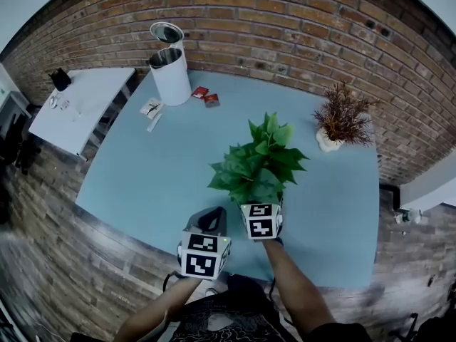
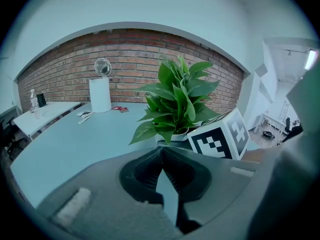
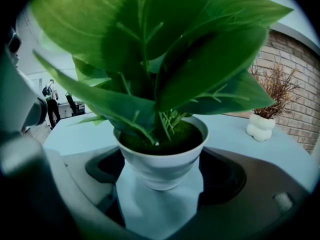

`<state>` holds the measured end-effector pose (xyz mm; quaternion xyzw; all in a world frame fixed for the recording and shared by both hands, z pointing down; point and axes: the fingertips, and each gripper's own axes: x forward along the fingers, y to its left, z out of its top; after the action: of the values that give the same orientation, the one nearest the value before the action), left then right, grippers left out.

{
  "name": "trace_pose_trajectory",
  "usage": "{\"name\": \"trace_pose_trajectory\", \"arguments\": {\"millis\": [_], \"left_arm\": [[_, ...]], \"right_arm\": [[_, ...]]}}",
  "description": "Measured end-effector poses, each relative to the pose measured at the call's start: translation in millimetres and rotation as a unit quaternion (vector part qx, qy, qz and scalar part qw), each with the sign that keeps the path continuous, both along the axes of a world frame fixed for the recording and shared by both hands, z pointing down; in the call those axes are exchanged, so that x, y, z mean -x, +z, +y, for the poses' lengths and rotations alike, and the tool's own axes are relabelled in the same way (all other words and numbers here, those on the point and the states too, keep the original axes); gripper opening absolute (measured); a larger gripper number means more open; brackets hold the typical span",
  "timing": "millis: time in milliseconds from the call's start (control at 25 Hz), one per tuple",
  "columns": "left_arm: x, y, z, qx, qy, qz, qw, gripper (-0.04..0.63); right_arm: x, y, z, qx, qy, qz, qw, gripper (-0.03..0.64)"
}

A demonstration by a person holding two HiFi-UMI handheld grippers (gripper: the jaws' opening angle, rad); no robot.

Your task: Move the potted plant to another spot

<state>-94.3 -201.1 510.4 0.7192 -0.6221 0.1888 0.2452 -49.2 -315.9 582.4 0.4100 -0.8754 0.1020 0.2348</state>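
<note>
Right gripper (image 3: pixel 160 160): jaws sit on either side of the white pot (image 3: pixel 150 173), pads against its wall as far as I can read. I take it as clamped on the pot.
Left gripper (image 2: pixel 161 156): jaws pressed together, nothing between them. Lower centre of the head view, just left of the right one.
Potted plant (image 1: pixel 260 164): centre of the head view, toward the bottom edge of the blue table (image 1: pixel 135 184). I can't tell whether the base rests on the table or is just off it.
Neighbours: dried plant in a white vase (image 1: pixel 335 123) at upper right, well apart. White bin (image 1: pixel 169 73) at upper left, with red packets (image 1: pixel 205 97) near it.
Step (my judgement): pick-up stage, with most of the task left.
Risk, tipping: broad, tall leaves over a small pot, and the grip is below the bulk. A quick swing could rock it in the jaws.
Risk, slipping: the pot wall looks smooth and tapered. A weak squeeze could let it slide down and out.
Risk, blind set-down: leaves fill the right gripper view, so I'd lean on the head view to pick the spot.
Risk, snagging: heading to the upper right could brush leaves against the dried plant.
Risk, clipping: the left gripper is close by and could bump the pot.
</note>
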Motion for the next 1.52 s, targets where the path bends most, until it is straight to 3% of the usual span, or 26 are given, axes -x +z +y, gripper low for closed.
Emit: {"name": "trace_pose_trajectory", "arguments": {"millis": [720, 1520], "left_arm": [[-11, -8, 9, 0.006, 0.032, 0.016, 0.9993, -0.002], [-58, 4, 32, 0.005, 0.069, 0.030, 0.9972, -0.002]], "right_arm": [[-22, -9, 19, 0.012, 0.031, 0.012, 0.999, 0.463], [-81, -5, 58, 0.018, 0.074, 0.019, 0.997, 0.463]]}}
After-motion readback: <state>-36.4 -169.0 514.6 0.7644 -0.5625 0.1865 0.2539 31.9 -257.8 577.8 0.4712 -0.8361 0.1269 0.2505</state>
